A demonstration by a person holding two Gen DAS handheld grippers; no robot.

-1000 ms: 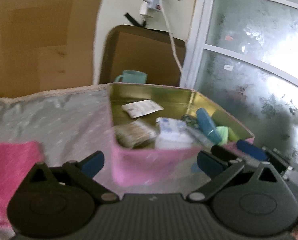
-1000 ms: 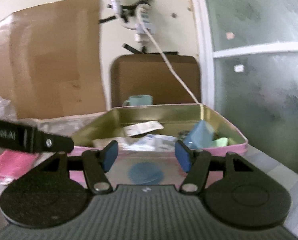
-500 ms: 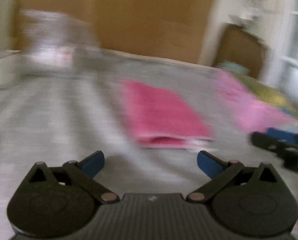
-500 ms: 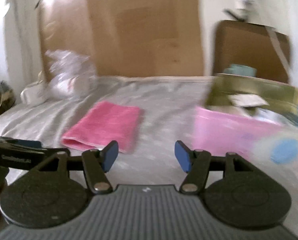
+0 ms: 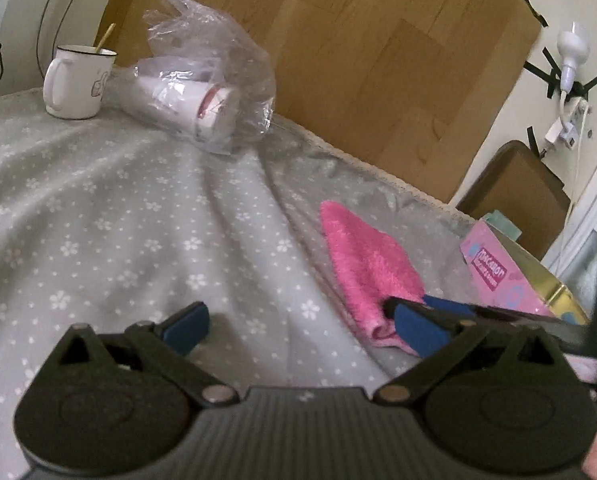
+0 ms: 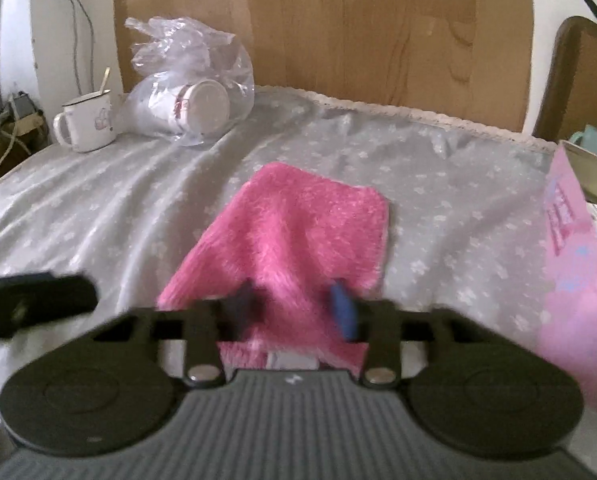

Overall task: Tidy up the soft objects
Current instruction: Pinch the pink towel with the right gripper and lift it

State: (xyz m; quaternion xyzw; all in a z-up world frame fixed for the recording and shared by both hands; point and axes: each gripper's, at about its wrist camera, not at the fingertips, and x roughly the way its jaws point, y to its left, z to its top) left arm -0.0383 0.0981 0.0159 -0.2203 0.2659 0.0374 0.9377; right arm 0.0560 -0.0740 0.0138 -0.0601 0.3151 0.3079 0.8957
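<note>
A folded pink towel (image 6: 298,224) lies on the grey flowered cloth (image 6: 98,208), and its near edge is bunched up between the fingers of my right gripper (image 6: 294,308). The jaws are closing, and the pads press on that fold from both sides. In the left wrist view the same towel (image 5: 366,264) lies to the right, with the right gripper's fingers at its near end. My left gripper (image 5: 302,328) is open just above bare cloth, left of the towel, with nothing between its fingers.
A pink tin box (image 6: 570,280) with a gold inside stands right of the towel. At the back left are a white mug (image 6: 86,128) and a clear plastic bag of cups (image 6: 190,96). A wooden board stands behind the table.
Both views have swung left, away from the tin box and over to the pink towel. The right gripper's jaws have narrowed from wide apart onto the towel's near edge. The left jaws stay wide.
</note>
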